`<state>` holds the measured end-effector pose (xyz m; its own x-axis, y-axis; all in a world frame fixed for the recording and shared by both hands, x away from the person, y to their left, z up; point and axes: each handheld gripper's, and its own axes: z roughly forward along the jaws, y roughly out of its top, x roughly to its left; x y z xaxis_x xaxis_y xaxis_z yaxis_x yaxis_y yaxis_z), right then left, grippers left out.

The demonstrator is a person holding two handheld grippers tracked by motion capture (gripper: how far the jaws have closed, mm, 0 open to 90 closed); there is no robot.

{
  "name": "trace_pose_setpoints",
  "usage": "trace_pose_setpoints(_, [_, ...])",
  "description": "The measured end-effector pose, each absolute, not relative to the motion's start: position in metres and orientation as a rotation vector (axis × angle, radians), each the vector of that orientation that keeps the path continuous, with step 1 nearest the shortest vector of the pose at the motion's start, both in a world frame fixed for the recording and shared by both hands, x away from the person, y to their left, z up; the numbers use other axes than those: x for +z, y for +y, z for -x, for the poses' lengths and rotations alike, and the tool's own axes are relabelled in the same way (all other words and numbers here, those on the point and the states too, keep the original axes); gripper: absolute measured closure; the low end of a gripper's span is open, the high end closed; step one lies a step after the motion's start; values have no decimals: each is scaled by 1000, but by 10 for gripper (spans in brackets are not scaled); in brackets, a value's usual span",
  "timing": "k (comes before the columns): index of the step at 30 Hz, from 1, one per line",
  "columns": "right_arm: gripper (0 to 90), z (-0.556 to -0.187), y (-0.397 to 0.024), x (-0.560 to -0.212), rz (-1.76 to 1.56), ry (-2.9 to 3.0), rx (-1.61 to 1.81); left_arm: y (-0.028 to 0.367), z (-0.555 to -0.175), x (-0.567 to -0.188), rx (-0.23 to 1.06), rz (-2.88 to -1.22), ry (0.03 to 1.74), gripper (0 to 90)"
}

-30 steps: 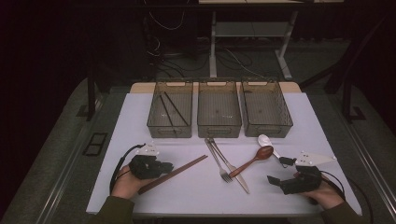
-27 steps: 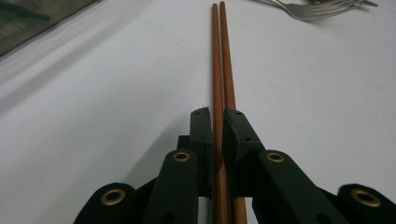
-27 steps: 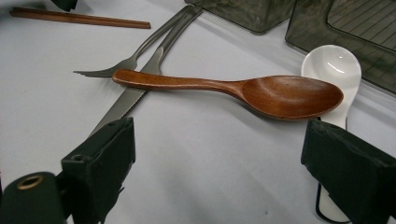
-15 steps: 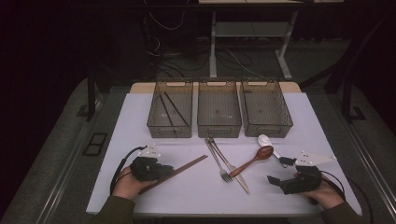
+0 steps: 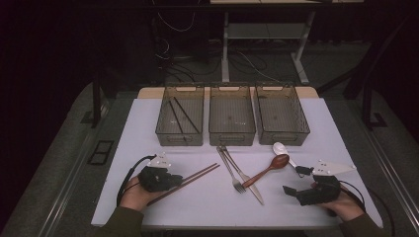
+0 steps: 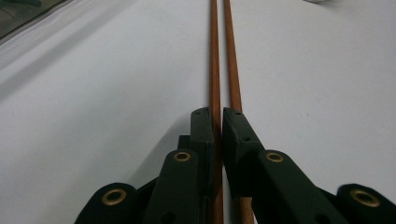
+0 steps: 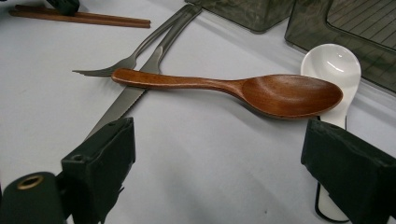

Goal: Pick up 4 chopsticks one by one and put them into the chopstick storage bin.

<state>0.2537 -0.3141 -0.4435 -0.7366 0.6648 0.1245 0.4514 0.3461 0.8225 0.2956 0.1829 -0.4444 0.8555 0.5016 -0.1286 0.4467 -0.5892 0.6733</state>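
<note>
Chopsticks (image 6: 223, 70) between closed left claw (image 6: 218, 122) jaws.

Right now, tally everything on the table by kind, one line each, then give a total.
Brown chopsticks, in the left claw: 2
Dark chopsticks, in the left bin: 2
Bins: 3
Fork: 1
Knife: 1
Wooden spoon: 1
White spoon: 1
Total: 11

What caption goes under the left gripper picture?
Left tongs pinch one of two brown chopsticks lying side by side on the white table.
</note>
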Motion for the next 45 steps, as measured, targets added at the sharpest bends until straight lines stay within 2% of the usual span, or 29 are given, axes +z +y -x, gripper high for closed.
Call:
trace_pose_setpoints(9, [99, -254, -314, -444, -1004, 2380, 1337, 180, -292, -444, 142, -2312, 664, 827])
trace_pose_setpoints(45, [99, -254, -315, -443, -1007, 2372, 1353, 180, -293, -428, 126, -2256, 716, 836])
